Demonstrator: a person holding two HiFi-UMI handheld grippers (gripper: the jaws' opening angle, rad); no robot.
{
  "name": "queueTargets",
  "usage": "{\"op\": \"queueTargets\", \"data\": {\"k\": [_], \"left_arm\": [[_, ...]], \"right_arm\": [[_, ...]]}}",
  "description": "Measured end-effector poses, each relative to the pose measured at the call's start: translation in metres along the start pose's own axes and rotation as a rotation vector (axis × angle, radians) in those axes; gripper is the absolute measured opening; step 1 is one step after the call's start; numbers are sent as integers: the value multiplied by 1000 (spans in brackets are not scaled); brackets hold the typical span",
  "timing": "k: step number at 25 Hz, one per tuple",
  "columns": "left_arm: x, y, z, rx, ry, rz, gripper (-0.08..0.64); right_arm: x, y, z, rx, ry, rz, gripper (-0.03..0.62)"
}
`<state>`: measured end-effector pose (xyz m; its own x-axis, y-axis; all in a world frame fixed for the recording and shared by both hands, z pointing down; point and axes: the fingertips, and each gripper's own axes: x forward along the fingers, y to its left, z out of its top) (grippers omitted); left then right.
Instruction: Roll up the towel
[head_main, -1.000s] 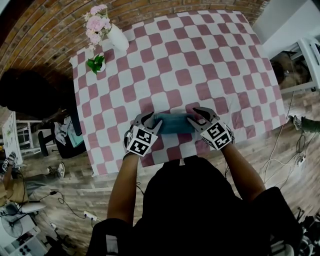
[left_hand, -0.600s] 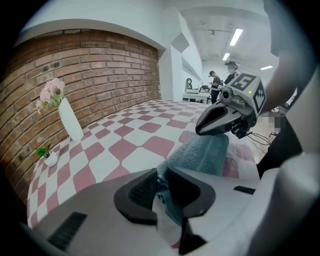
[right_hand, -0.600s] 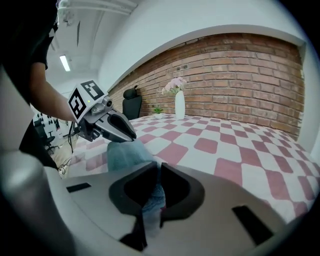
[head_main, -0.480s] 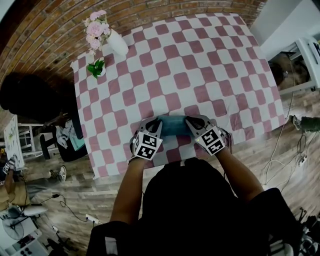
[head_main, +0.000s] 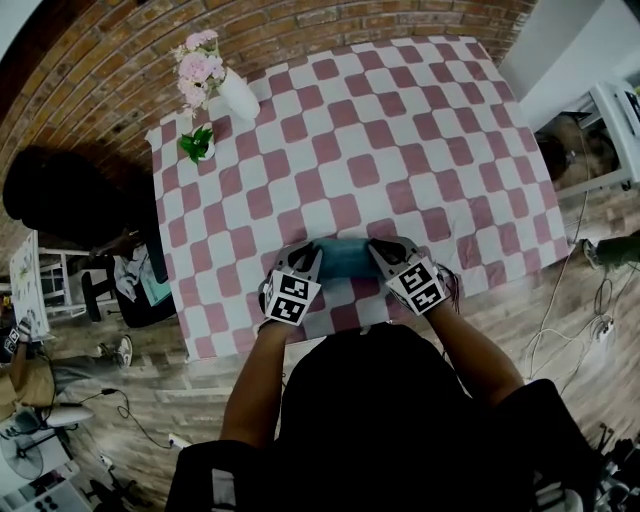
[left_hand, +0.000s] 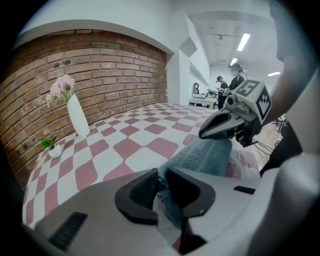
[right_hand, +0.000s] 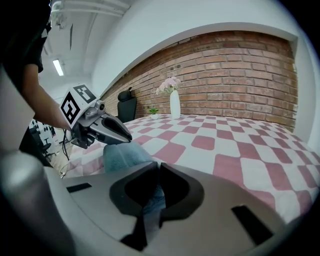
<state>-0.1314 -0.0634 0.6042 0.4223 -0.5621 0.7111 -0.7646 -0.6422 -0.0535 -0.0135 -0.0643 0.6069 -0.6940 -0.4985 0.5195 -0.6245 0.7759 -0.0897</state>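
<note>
Now L-gripper (head_main: 308, 258), R-gripper (head_main: 382, 252) nose-down on towel (head_main: 345, 257)

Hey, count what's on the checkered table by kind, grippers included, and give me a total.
blue towel: 1
white vase with pink flowers: 1
small potted plant: 1
grippers: 2, left gripper and right gripper
total: 5

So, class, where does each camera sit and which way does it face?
Head view: on the head, facing down at the table; forearms show.
Left gripper view: on the left hand-held gripper, facing the right hand-held gripper; its jaws, just closed on the towel, show.
Right gripper view: the reverse.
Both share towel and vase.
</note>
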Motion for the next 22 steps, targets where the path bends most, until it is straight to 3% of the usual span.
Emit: {"op": "queueTargets", "data": {"k": [6,14,22], "left_arm": [[-11,12,7,-177,-102,8,92],[-42,19,20,-238,-186,77,86],[-70,26,48,-243,-287,126,53]], "right_arm": [[-13,-2,18,-17,-51,-22,21],[-39,13,51,-93,-134,-37,20],[-60,12,85,-167,-213,-83,18]]}}
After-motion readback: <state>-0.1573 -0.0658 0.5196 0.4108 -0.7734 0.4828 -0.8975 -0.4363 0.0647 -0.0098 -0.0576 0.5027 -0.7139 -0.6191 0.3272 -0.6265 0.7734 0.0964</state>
